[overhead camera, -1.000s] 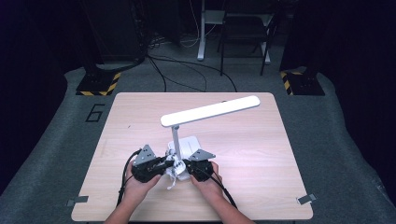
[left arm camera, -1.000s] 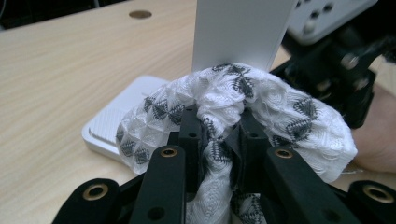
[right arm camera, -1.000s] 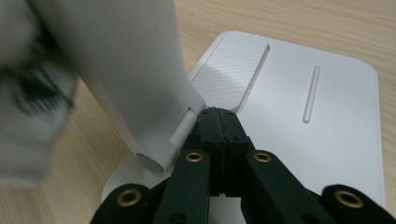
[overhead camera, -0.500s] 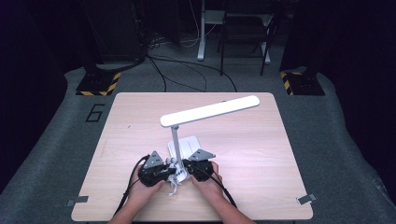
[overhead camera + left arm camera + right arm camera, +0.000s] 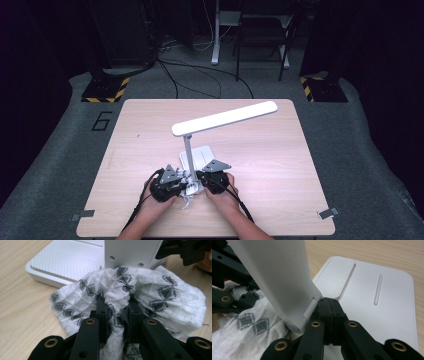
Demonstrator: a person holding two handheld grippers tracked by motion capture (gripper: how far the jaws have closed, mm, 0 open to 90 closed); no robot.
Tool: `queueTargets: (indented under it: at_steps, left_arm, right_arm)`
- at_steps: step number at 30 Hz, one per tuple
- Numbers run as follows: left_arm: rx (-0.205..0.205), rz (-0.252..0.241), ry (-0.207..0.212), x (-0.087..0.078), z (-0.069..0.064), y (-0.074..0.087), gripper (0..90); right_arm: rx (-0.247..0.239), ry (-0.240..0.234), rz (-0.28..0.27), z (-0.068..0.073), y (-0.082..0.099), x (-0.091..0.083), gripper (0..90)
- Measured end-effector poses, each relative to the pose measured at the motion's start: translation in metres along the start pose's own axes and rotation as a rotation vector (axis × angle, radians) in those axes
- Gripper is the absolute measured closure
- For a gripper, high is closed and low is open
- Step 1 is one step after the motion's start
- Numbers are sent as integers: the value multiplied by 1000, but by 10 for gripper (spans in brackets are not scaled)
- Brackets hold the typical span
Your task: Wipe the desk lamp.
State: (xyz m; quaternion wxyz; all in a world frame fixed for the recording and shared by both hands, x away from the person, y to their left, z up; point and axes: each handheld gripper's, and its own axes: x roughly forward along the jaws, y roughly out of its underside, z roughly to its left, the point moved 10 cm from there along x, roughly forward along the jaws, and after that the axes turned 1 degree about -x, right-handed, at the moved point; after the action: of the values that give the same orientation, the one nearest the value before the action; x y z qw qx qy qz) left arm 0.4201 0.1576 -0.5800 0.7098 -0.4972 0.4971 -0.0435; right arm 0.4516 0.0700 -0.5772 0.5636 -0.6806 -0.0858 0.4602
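A white desk lamp stands mid-table, with a long head (image 5: pixel 225 119), a thin stem (image 5: pixel 188 152) and a flat base (image 5: pixel 205 155). My left gripper (image 5: pixel 183 185) is shut on a white cloth with black diamonds (image 5: pixel 150 290). Its jaws (image 5: pixel 117 306) pinch a fold of it, and the cloth presses against the foot of the stem (image 5: pixel 130 252) at the edge of the base (image 5: pixel 65 263). My right gripper (image 5: pixel 200 182) is shut with nothing between its pads. Its tips (image 5: pixel 329 303) rest at the hinge at the bottom of the stem (image 5: pixel 279 272), over the base (image 5: pixel 384 305).
The wooden table (image 5: pixel 280 165) has bare room on all sides of the lamp. Both hands sit close together near the front edge. Grey floor, cables and dark stands lie beyond the far edge.
My left gripper has sunk a little and shifted toward the lamp's foot with the cloth. The right gripper and the lamp have stayed put.
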Motion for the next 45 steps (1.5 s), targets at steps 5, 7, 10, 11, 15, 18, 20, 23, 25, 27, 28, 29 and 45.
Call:
queueTargets:
  at_steps: [5, 7, 10, 11, 15, 18, 20, 23, 25, 27, 28, 29, 45]
  left_arm:
    - [-12, -10, 5, -9, 8, -1, 759]
    - [-29, -25, -7, -16, 15, -2, 759]
    - [-50, -39, -22, -25, 24, -1, 757]
    - [-72, -61, -31, -27, 28, -2, 757]
    - [-88, -92, -50, -39, 38, -5, 754]
    - [-97, -123, -66, -47, 41, -9, 753]
    - [-104, -134, -64, -51, 43, -10, 752]
    - [-123, -159, -74, -56, 47, -11, 750]
    - [-133, -159, -70, -58, 50, -10, 750]
    - [-140, -166, -77, -59, 52, -9, 749]
    - [-139, -162, -77, -59, 53, -9, 749]
    - [-150, -163, -75, -60, 54, -8, 749]
    - [-174, -177, -86, -69, 61, -2, 745]
  right_arm:
    - [6, -1, 14, -2, 1, -2, 825]
    - [4, -8, 28, -3, 2, -5, 802]
    - [-23, -9, 36, -1, 2, -12, 790]
    - [-18, -14, 39, 1, 3, -14, 784]
    - [-41, -23, 21, 7, 1, -24, 773]
    - [-39, -28, 11, 9, 2, -30, 756]
    - [-16, -49, 8, 13, 3, -34, 730]
    - [-11, -44, 5, 14, 3, -33, 688]
    - [-7, -57, -2, 15, 3, -31, 671]
    - [-22, -59, 2, 16, 3, -29, 665]
    - [-25, -64, 1, 18, 4, -29, 652]
    - [-16, -68, 9, 20, 4, -29, 645]
    - [-66, -125, 25, 17, 0, 0, 460]
